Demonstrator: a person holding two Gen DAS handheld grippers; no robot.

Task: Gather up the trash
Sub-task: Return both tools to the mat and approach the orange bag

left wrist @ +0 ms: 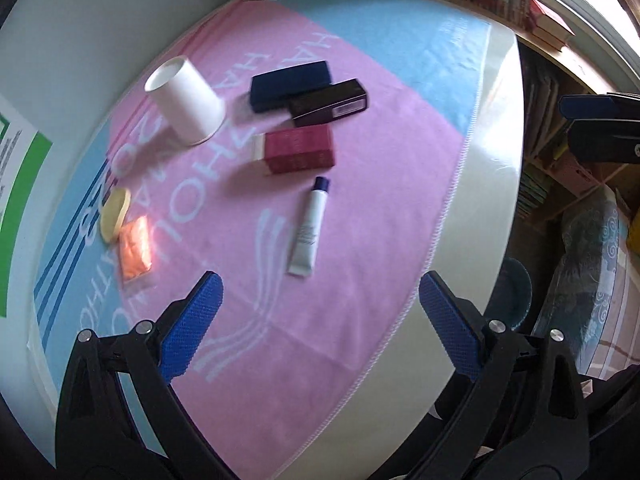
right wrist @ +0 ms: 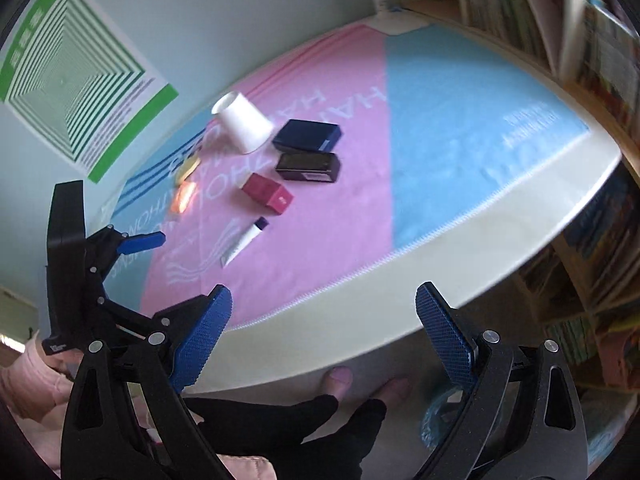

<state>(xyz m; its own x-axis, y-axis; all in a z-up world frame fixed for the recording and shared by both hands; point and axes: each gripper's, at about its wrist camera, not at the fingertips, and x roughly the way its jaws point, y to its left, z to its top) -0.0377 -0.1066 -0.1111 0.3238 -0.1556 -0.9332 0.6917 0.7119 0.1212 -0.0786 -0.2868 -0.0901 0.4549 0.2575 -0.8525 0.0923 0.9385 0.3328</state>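
On a pink and blue cloth (left wrist: 360, 220) lie a white paper cup (left wrist: 186, 102) upside down, a navy box (left wrist: 290, 84), a dark purple box (left wrist: 330, 102), a red box (left wrist: 298, 150), a white tube with a blue cap (left wrist: 310, 228), an orange packet (left wrist: 134, 248) and a yellow lid (left wrist: 114, 216). My left gripper (left wrist: 320, 312) is open and empty, hovering near the tube. My right gripper (right wrist: 324, 328) is open and empty at the table's front edge. The cup (right wrist: 242, 122), boxes (right wrist: 308, 152) and tube (right wrist: 244, 242) also show in the right wrist view.
The white table (right wrist: 440, 280) stands against a wall with a green poster (right wrist: 76, 84). Bookshelves (right wrist: 592, 40) run along the right side. The left gripper's body (right wrist: 80, 276) shows at the left of the right wrist view.
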